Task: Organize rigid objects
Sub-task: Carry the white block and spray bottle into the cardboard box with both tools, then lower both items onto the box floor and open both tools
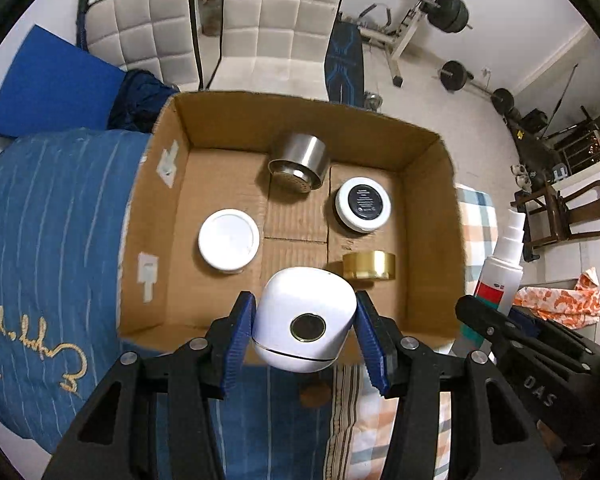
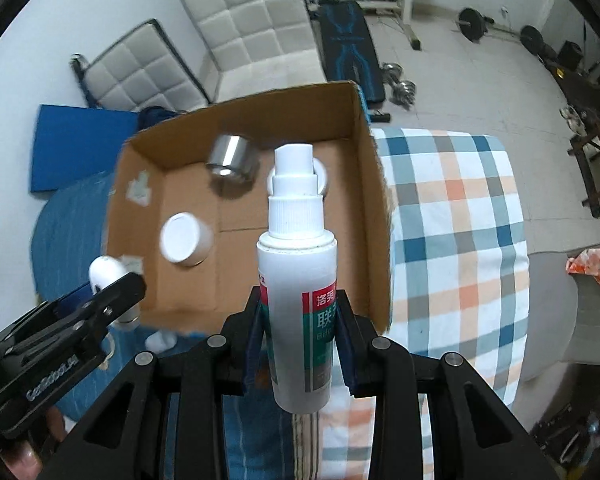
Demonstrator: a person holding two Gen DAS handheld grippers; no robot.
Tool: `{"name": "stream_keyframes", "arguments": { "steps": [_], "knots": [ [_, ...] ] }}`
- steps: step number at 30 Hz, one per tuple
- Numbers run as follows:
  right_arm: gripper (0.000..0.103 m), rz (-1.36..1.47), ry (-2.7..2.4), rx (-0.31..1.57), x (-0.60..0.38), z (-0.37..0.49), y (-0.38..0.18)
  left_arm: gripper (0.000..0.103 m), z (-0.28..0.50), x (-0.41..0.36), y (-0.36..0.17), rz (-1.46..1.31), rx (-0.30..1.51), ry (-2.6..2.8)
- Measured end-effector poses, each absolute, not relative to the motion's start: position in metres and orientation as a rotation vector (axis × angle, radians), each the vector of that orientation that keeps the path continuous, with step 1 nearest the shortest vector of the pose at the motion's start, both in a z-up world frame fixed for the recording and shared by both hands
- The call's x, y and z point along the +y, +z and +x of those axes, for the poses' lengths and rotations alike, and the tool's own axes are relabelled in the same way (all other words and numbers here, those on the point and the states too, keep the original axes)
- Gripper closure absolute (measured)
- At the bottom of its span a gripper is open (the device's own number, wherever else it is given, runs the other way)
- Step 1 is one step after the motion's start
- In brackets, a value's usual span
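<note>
Between your left gripper (image 1: 305, 330)'s blue pads, low in the frame above the brown cardboard box (image 1: 432, 216), sits a smooth, slippery white rounded plastic case (image 1: 306, 322), while your right gripper (image 2: 300, 340) clamps a light, rigid white plastic spray bottle (image 2: 298, 276) mid-body.

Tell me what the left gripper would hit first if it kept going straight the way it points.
Probably the near wall of the cardboard box, or the floor just inside it; depth is unclear. The left gripper holds a white rounded case, which would touch first, short of the gold ring.
</note>
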State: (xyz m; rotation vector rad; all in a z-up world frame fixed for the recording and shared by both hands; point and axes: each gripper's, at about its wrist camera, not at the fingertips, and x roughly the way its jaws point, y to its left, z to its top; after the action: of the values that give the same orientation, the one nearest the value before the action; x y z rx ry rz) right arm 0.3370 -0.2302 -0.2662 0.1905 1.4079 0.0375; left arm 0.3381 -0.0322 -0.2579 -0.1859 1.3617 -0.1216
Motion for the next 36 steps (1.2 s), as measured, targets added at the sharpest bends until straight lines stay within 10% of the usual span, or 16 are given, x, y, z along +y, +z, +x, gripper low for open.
{"name": "stream_keyframes", "arguments": {
  "steps": [29, 36],
  "knots": [
    [0.067, -0.038, -0.172, 1.664, -0.218, 0.431, -0.402, 0.054, 0.405, -0.038, -0.396, -0.186, 1.684, -0.1],
    [0.05, 0.014, -0.148, 1.668, -0.224, 0.426, -0.391, 0.048, 0.396, -0.024, -0.375, -0.214, 1.665, -0.099]
  ]
}}
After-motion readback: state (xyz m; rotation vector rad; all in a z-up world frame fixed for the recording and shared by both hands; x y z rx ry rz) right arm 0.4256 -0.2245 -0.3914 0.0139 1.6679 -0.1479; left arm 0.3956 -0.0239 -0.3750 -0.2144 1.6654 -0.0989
